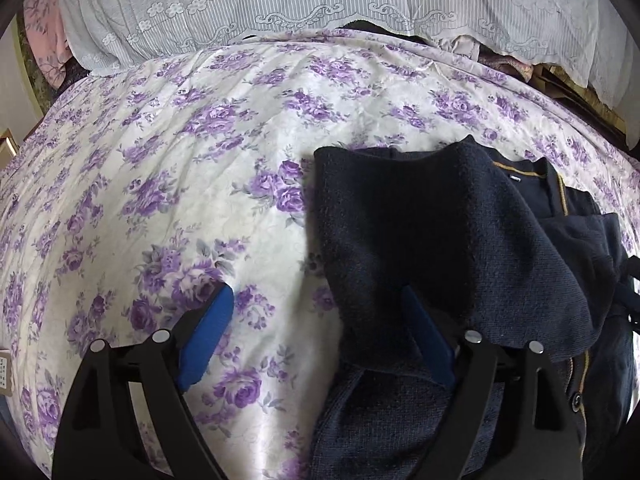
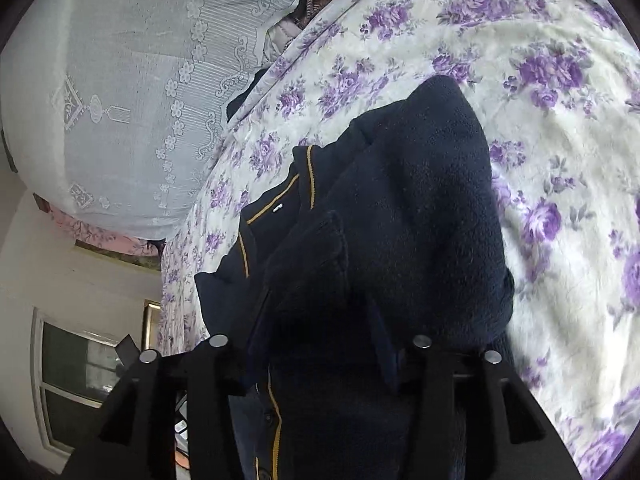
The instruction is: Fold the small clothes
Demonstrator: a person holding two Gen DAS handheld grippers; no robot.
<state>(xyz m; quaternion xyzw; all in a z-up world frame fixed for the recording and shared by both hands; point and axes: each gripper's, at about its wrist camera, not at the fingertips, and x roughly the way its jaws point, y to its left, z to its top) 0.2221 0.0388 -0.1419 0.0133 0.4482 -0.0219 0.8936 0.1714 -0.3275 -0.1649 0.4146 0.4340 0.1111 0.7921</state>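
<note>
On the bed, over a sheet (image 1: 168,148) printed with purple roses, lies a dark navy cardigan (image 1: 448,220) with mustard-yellow piping along its front edges. Seen from the left wrist, the cardigan sits toward the right side of the sheet, with a thick fold of its knit fabric turned over on top and the collar and piping showing just beyond that fold. A small dark button shows low on the cardigan's front edge.

The left tongs (image 1: 316,328) stand wide apart and released. One blue pad (image 1: 206,336) hangs over bare sheet just beside the cardigan, touching nothing that can be made out. The other blue pad (image 1: 428,340) lies against the cardigan's edge, partly tucked under the overhanging fold. Nothing is pinched between the two.

From the right wrist, the cardigan (image 2: 400,208) fills the middle of the picture, its folded part bulging up over the sheet (image 2: 540,140). The right tongs (image 2: 320,352) reach into the dark fabric; their tips are buried in shadow and cloth, so I cannot tell whether they grasp the cardigan or merely rest partly apart against it.

Beyond the cardigan, at the far edge of the sheet, hangs a white lace cover (image 1: 280,4), draped over a pile of things.
</note>
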